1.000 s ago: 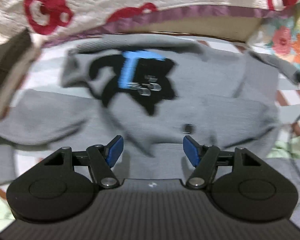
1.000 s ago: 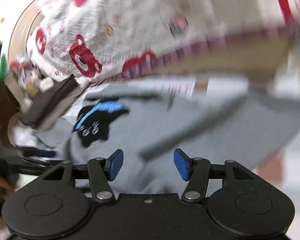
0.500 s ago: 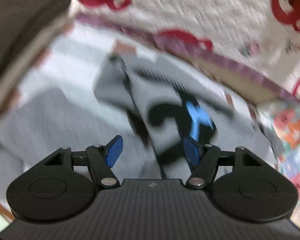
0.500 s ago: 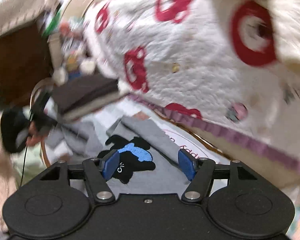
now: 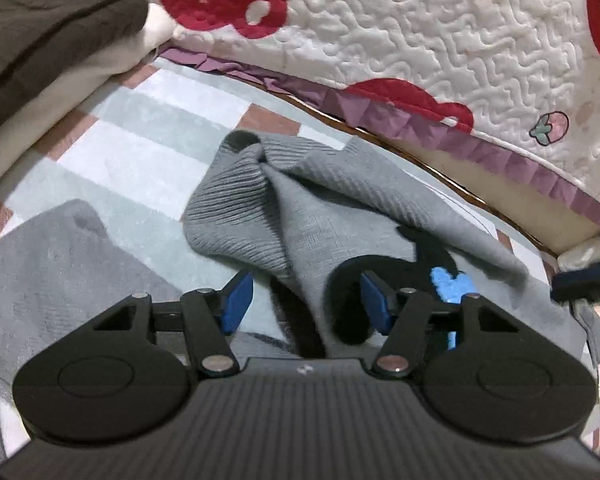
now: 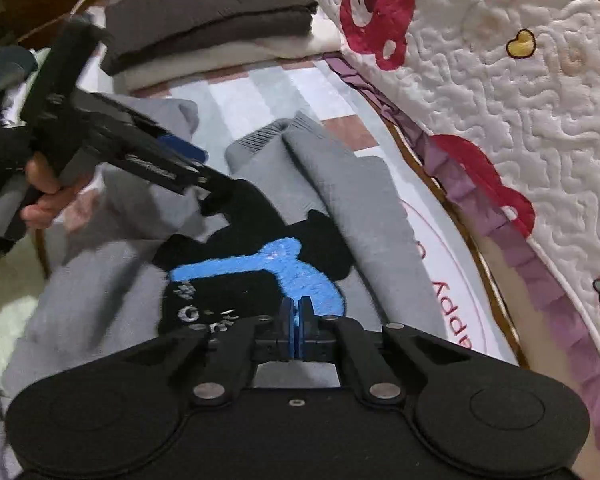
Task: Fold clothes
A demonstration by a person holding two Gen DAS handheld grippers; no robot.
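Grey knit sweater point(image 6: 340, 216) with black-and-blue cat patch spread on striped rug point(image 5: 148, 128) beside quilted bedspread point(image 6: 500, 80), one sleeve point(image 5: 240, 200) folded in over the chest, cuff bunched. Left gripper point(image 5: 306, 306) spread wide, straddling a raised ridge of knit; right gripper point(image 6: 296, 328) pressed together, whether pinching cloth not discernible. Likely soft, limp, light, non-slip; best taken at ribbed cuff or hem edge, both layers together.

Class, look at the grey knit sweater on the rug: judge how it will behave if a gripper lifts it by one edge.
The grey sweater will probably flop and drape, not hold shape: its ribbed cuff already lies crumpled. Its sleeve would likely trail and unfold, since it just rests across the body. The knit looks grippy, so slipping from the blue pads seems unlikely.
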